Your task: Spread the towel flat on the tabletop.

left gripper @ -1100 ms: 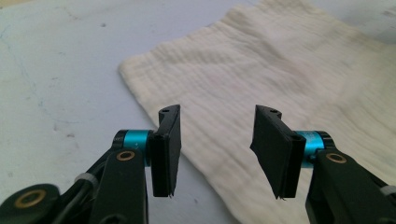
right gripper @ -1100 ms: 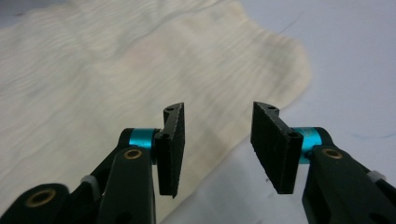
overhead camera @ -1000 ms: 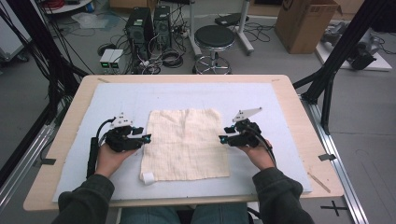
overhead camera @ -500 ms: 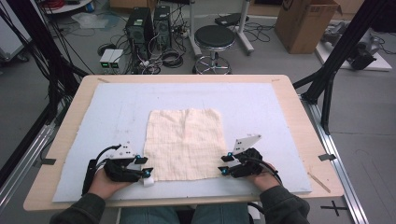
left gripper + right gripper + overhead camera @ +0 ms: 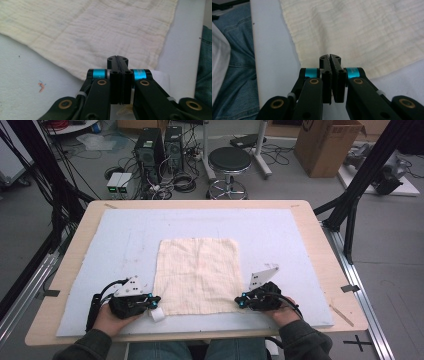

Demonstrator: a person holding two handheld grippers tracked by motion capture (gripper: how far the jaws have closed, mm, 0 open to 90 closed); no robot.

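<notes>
Both hands have dropped to the cloth's (image 5: 197, 275) near corners; left gripper (image 5: 150, 301) and right gripper (image 5: 243, 301) have just clenched on them, ready to lift for folding

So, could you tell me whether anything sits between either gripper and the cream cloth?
Nothing visible does. The left gripper and right gripper are already at the near corners of the cloth, their jaws having just closed. A white tag lies by the left corner, not in the way.
</notes>
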